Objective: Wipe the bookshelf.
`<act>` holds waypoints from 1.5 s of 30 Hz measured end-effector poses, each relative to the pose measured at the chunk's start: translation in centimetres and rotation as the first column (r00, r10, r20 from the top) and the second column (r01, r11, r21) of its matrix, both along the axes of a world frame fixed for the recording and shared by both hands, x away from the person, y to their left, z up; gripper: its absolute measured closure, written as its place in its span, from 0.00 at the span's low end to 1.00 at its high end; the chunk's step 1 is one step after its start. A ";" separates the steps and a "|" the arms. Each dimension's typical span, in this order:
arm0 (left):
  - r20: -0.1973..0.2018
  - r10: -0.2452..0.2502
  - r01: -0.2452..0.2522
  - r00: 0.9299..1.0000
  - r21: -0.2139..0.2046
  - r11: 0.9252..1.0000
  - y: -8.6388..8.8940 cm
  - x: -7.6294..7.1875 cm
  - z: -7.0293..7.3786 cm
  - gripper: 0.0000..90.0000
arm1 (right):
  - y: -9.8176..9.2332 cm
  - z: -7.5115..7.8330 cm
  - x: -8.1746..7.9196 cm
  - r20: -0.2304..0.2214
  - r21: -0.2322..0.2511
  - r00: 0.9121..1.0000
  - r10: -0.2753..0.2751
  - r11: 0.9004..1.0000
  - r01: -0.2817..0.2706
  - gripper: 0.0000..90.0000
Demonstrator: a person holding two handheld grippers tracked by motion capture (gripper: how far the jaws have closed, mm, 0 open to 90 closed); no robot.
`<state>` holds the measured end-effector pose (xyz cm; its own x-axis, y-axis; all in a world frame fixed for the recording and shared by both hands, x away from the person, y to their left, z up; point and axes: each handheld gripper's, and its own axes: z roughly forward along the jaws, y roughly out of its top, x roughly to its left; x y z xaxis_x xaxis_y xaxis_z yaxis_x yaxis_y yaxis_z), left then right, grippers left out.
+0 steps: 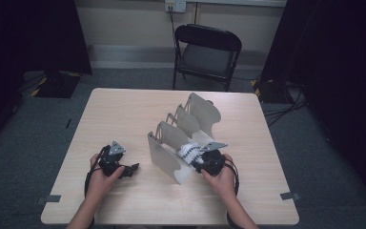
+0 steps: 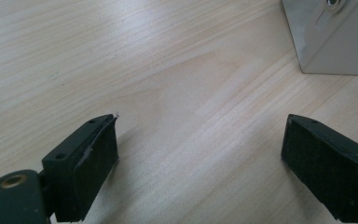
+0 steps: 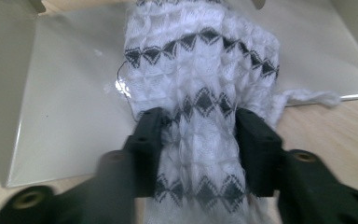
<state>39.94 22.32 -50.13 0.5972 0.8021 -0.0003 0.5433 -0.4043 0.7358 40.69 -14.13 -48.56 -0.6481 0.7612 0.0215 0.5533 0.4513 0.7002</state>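
High view: right gripper (image 1: 196,160) at nearest slot of grey divider rack (image 1: 164,155), white patterned cloth (image 1: 189,151) lying in that slot; left gripper (image 1: 132,168) rests on bare table (image 1: 119,109), well apart from rack; wide open tabletop left and front.

Left gripper view: jaws wide, nothing between; rack corner far right.

Right gripper view: jaws flank cloth (image 3: 200,88), pads still touching it. No readable writing.

white knit cloth (image 3: 200,93) | black diamond bands | bunched | in rack's (image 1: 164,157) nearest slot
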 end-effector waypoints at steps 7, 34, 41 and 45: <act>0.000 0.000 0.000 1.000 0.000 1.000 0.0 0.0 0.0 0.12 | -0.2 1.1 0.2 -0.008 0.030 1.000 -0.027 0.999 0.027 0.86; -0.002 -0.002 0.002 1.000 0.001 1.000 0.0 0.0 0.0 0.11 | 0.8 11.4 1.5 0.203 0.185 0.979 -0.036 0.983 -0.003 0.87; -0.004 -0.007 0.007 1.000 0.004 1.000 0.1 0.1 0.0 0.11 | 1.7 10.5 2.5 0.208 0.152 0.977 -0.038 0.988 0.006 0.87; -0.003 -0.010 0.010 1.000 0.006 1.000 0.1 0.1 0.0 0.11 | 2.2 8.2 3.0 0.162 0.125 0.986 -0.041 0.992 0.021 0.87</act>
<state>40.05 22.40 -50.09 0.6048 0.7963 0.0029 0.5418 -0.4142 0.7314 43.64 -11.88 -40.38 -0.6268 0.7791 0.0111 0.4386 0.3410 0.8315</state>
